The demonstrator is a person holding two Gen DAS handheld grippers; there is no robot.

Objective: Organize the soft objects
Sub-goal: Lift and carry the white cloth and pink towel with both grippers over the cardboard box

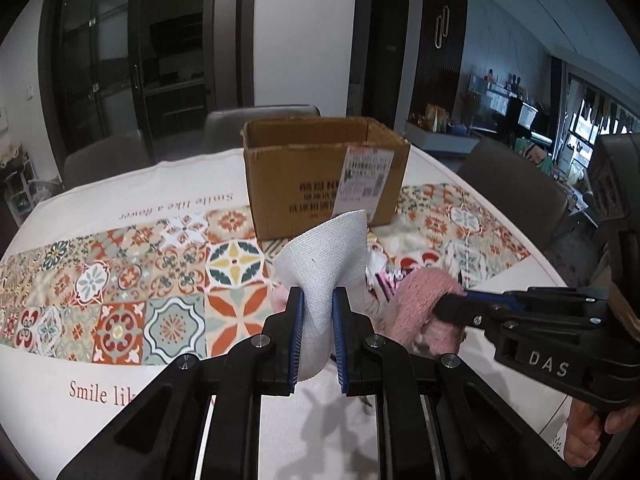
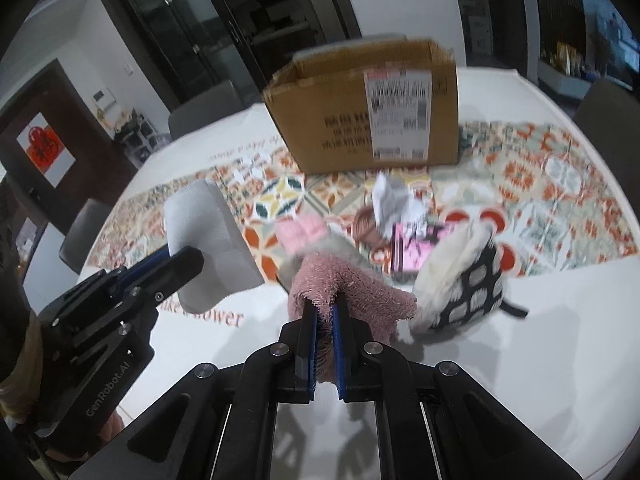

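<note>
My left gripper (image 1: 318, 300) is shut on a pale grey-white cloth (image 1: 328, 264), held upright above the table; it also shows in the right wrist view (image 2: 212, 240). My right gripper (image 2: 325, 312) is shut on a fluffy pink cloth (image 2: 344, 288), seen from the left wrist view (image 1: 416, 304) at the pile's edge. The pile on the table holds a black-and-white patterned pouch (image 2: 472, 284), a pink printed piece (image 2: 416, 248) and a crumpled white piece (image 2: 390, 200). An open cardboard box (image 1: 324, 176) stands behind the pile, also in the right wrist view (image 2: 368, 108).
A round white table (image 1: 120, 188) carries a patterned tile-print runner (image 1: 120, 288). Grey chairs (image 1: 260, 124) stand around the far edge. Dark doors and cabinets line the room behind.
</note>
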